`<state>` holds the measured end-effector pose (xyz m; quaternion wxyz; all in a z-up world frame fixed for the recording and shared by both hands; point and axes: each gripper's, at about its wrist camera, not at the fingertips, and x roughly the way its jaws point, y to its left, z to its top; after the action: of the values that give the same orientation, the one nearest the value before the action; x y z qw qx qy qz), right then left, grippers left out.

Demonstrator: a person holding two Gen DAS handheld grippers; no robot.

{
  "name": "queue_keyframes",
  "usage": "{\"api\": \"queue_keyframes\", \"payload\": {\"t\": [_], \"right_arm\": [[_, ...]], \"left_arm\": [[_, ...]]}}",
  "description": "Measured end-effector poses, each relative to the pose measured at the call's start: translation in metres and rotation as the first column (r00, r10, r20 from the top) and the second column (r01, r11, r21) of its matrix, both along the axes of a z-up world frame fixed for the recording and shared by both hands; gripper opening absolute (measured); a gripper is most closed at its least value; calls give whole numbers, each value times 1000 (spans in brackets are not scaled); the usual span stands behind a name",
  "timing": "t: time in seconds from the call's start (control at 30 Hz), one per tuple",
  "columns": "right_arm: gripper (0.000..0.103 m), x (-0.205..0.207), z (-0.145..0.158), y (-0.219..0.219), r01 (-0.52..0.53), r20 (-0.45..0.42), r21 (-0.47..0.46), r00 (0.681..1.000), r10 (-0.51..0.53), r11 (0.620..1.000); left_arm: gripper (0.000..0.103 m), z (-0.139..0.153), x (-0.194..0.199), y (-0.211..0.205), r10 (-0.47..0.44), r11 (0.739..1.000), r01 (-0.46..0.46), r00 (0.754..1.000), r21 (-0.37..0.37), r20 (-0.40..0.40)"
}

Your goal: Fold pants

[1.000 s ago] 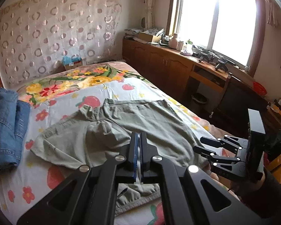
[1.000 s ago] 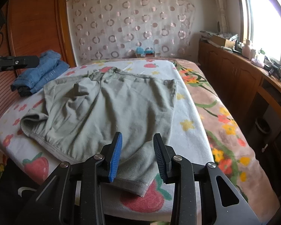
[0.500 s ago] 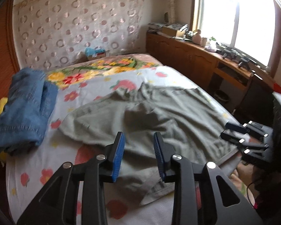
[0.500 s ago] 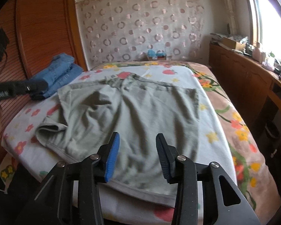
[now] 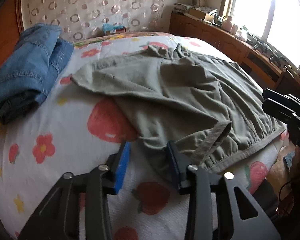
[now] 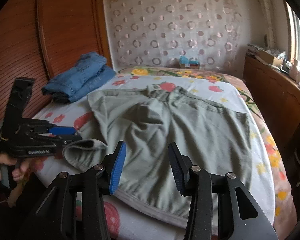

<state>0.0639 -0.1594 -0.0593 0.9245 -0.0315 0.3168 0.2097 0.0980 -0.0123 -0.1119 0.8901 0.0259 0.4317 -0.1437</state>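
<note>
The grey-green pants (image 6: 170, 128) lie spread and rumpled on the floral bedsheet (image 5: 56, 140), their hem edge toward the cameras. Only the right wrist view shows the wooden headboard (image 6: 56, 30) and the left gripper (image 6: 78, 135) from the side, bearing white lettering too blurred to read. The left gripper (image 5: 148, 152) has just been opening, its jaws part-open at a turned-up cuff, holding nothing. The right gripper (image 6: 146, 152) has also just been opening and hovers empty above the pants. Folded blue jeans (image 5: 30, 64) rest well apart.
</note>
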Motion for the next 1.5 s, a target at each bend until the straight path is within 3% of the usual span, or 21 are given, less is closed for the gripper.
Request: {"api": "queue_keyframes", "payload": {"t": [0.13, 0.37, 1.0, 1.23, 1.5], "right_arm": [[45, -1, -1, 8, -20, -3, -2, 1000, 20, 1000], [46, 4, -5, 21, -46, -17, -10, 999, 46, 999], [42, 34, -42, 76, -177, -157, -28, 973, 170, 984], [11, 33, -36, 80, -200, -132, -26, 972, 195, 979], [1, 26, -23, 83, -234, -79, 5, 969, 233, 972]], "left_arm": [[53, -2, -6, -1, -4, 1000, 3, 1000, 17, 14], [54, -1, -12, 3, -2, 1000, 1, 999, 9, 54], [54, 3, -26, 23, 22, 999, -20, 999, -38, 49], [54, 4, -26, 23, 24, 999, -22, 998, -34, 51], [54, 3, -27, 23, 26, 999, -24, 998, -33, 55]]}}
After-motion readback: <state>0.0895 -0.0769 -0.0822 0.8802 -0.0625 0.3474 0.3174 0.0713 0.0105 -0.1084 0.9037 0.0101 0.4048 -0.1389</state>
